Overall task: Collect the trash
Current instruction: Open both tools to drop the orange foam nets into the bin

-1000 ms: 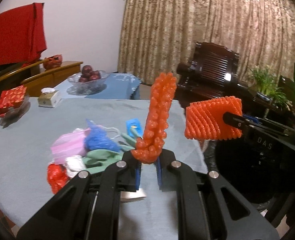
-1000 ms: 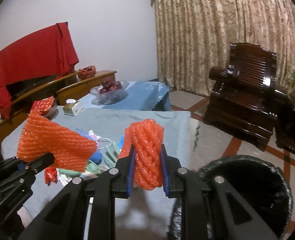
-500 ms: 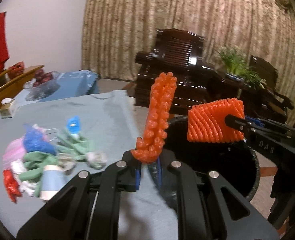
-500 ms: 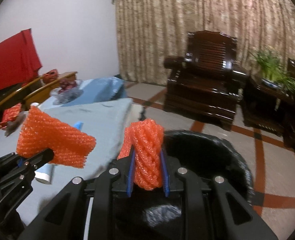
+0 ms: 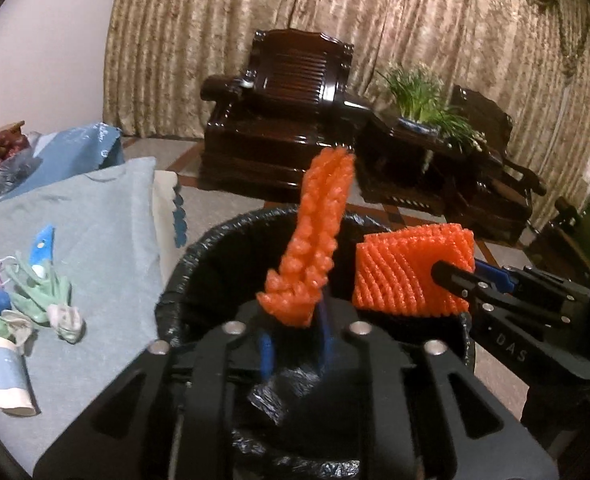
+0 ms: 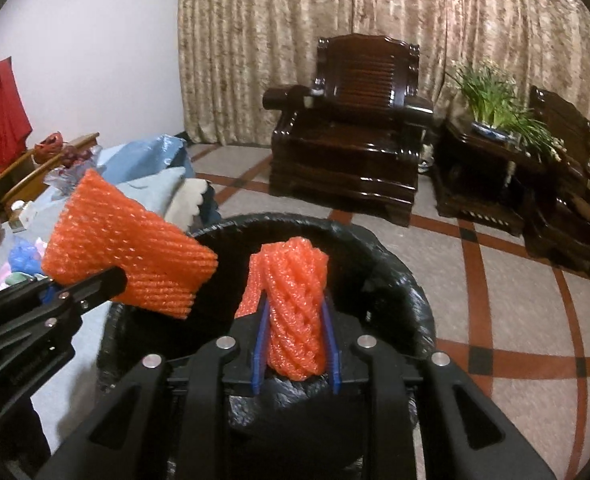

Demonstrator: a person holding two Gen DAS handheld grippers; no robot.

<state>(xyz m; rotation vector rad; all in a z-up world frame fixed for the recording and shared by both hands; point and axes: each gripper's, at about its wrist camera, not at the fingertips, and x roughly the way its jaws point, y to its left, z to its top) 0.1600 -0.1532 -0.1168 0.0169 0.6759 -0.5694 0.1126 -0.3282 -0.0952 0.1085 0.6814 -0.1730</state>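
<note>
A: Where do your two claws stand?

B: Your left gripper (image 5: 295, 344) sits at the bottom centre of the left wrist view, over the mouth of the black-lined bin (image 5: 199, 256); its jaws are opening, a clear gap shows on the left side, and the first orange foam net (image 5: 319, 240) only leans against the right blue pad, tilting up toward the middle of the frame; so it is apart, no longer clamped.

A: And the right one?

B: Your right gripper (image 6: 295, 348) is at the bottom centre of its own view; its jaws are opening too, yet both blue pads touch the second orange foam net (image 6: 295, 308), which stands upright between them; it counts as clamped on that net; in the left wrist view the same net (image 5: 411, 272) shows at centre right.

A: Where is the bin?

B: Directly beneath both nets, filling the lower middle of each frame.

A: Anything left to collect?

B: A pile of scraps (image 5: 35, 300) lies on the blue-grey tablecloth (image 5: 107, 216) at the left edge; a paper tube (image 5: 5, 376) rests at the lower left.
</note>
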